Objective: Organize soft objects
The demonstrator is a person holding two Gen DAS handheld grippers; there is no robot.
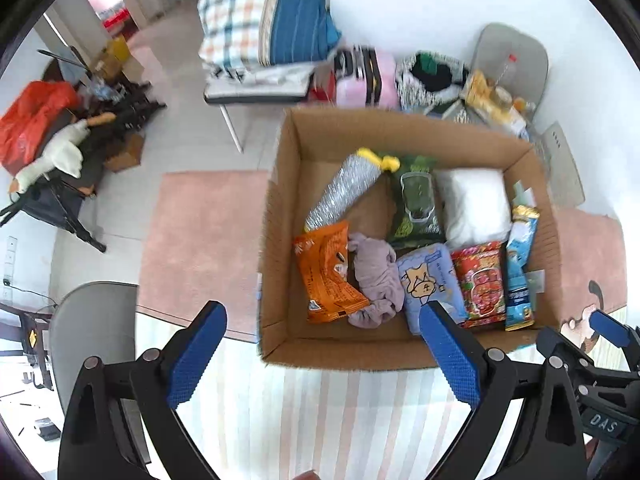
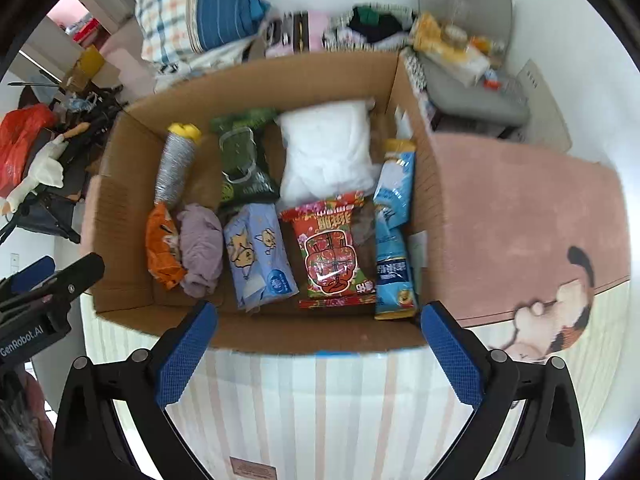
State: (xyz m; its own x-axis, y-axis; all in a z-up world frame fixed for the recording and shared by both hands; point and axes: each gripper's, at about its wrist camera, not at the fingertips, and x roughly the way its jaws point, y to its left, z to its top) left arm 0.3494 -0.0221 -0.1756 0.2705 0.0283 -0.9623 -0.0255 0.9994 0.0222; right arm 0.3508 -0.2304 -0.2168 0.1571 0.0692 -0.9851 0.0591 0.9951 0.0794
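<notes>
An open cardboard box (image 1: 280,208) (image 2: 120,168) stands on a striped cloth. Inside lie a silver roll with a yellow cap (image 1: 344,188) (image 2: 174,164), a green pack (image 1: 416,200) (image 2: 242,160), a white pillow (image 1: 474,204) (image 2: 326,152), an orange snack bag (image 1: 328,276) (image 2: 160,244), a lilac cloth (image 1: 376,280) (image 2: 200,248), a light blue tissue pack (image 1: 430,280) (image 2: 256,256), a red snack bag (image 1: 482,284) (image 2: 330,248) and a blue pouch (image 1: 520,264) (image 2: 394,228). My left gripper (image 1: 320,320) and right gripper (image 2: 318,324) are open and empty, held over the box's near edge.
A pink rug (image 2: 520,220) lies right of the box and behind it (image 1: 200,240). A grey chair with food items (image 2: 468,60) stands at the back right. Folded bedding (image 1: 260,12) lies at the back. A goose toy (image 1: 60,156) and clutter sit far left.
</notes>
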